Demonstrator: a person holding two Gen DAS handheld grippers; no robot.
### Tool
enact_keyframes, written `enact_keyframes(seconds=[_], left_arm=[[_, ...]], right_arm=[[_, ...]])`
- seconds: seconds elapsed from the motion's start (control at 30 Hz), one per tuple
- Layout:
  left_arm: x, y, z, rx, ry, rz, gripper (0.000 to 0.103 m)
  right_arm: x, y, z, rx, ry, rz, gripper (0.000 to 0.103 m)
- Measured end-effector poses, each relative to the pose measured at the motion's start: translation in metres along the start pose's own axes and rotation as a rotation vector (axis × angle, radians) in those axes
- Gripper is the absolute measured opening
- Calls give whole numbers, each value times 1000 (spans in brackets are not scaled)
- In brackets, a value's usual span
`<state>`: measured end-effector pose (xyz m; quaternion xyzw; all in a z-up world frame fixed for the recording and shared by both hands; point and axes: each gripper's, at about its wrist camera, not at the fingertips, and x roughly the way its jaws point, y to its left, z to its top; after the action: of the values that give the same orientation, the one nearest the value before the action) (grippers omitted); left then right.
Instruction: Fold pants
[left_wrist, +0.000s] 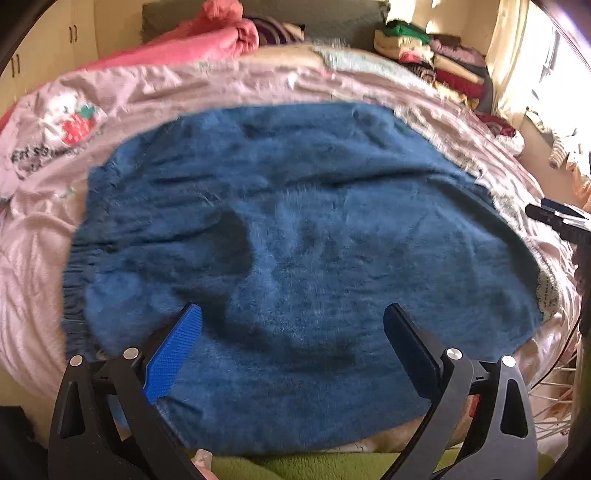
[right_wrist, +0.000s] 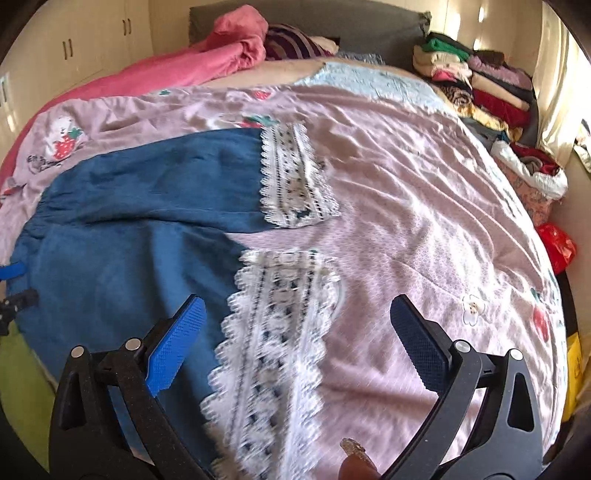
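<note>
Blue fleece pants (left_wrist: 295, 229) lie spread flat on the pink bedspread (left_wrist: 33, 258), waistband at the left. My left gripper (left_wrist: 291, 317) is open and empty, just above the seat of the pants near the bed's front edge. In the right wrist view the two blue legs (right_wrist: 140, 206) run to the right and end in white lace cuffs, a far one (right_wrist: 295, 177) and a near one (right_wrist: 273, 332). My right gripper (right_wrist: 295, 310) is open and empty over the near cuff. Its tip (left_wrist: 554, 218) shows at the right edge of the left wrist view.
A pink blanket (right_wrist: 207, 62) is bunched at the head of the bed. Folded clothes are stacked at the far right (right_wrist: 476, 81). More loose clothes (right_wrist: 532, 170) and a red bag (right_wrist: 557, 247) lie along the right side. A green cloth (left_wrist: 314, 465) lies below the front edge.
</note>
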<state>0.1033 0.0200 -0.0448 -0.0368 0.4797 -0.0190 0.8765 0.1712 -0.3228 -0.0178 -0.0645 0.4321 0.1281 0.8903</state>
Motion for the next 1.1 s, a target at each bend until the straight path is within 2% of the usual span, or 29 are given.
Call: enact_keyframes(seconds=[0.03,0.07,0.17,0.27,0.3,0.33,0.37,0.4,0.43,0.53,0.63,0.77,0.8,0.9,0.97,1.03,1.1], left_arm=[[3,1,0,-2,15,-8,93],[6,2,0,-4,26,-11,85],[12,3,-1,-9,46,-12,83],[12,2,-2,-2,48,-4,83],[13,2,-2,-2,50,-4,83],[13,1,-2,-1,50,-4,83],[13,1,-2,-1,50,-3,83],[13,2,-1,-1,50,-3,83],[13,2,-2,-1,50,-3,83],[13,1,-2,-1,52,-2,83],[14,1,-2,1,52,0,83],[15,0,-1,1,53,0,85],[15,1,-1,1,54,0,85],[14,2,-2,-3,54,-7,85],[13,4,-2,-11,50,-22,87],[8,8,-2,-32,36,-45,88],[0,11,-1,-43,13,-53,88]], right_arm=[[6,-4,2,10,11,-4,95],[10,-6,3,15,17,-1,95],[22,-13,5,40,34,26,89],[33,-16,7,45,50,81,73],[37,-17,6,51,60,99,61],[40,-17,6,57,70,139,39],[40,-16,7,56,69,165,31],[39,-15,8,51,62,184,16],[37,-15,11,42,51,188,12],[34,-20,17,47,25,131,12],[45,-28,22,65,44,114,12],[58,-28,20,56,68,75,21],[57,-29,20,55,66,64,26],[47,-31,23,50,43,-7,51],[34,-30,26,44,11,-29,53],[20,-27,30,34,-28,-23,63],[8,-19,33,17,-58,-3,67]])
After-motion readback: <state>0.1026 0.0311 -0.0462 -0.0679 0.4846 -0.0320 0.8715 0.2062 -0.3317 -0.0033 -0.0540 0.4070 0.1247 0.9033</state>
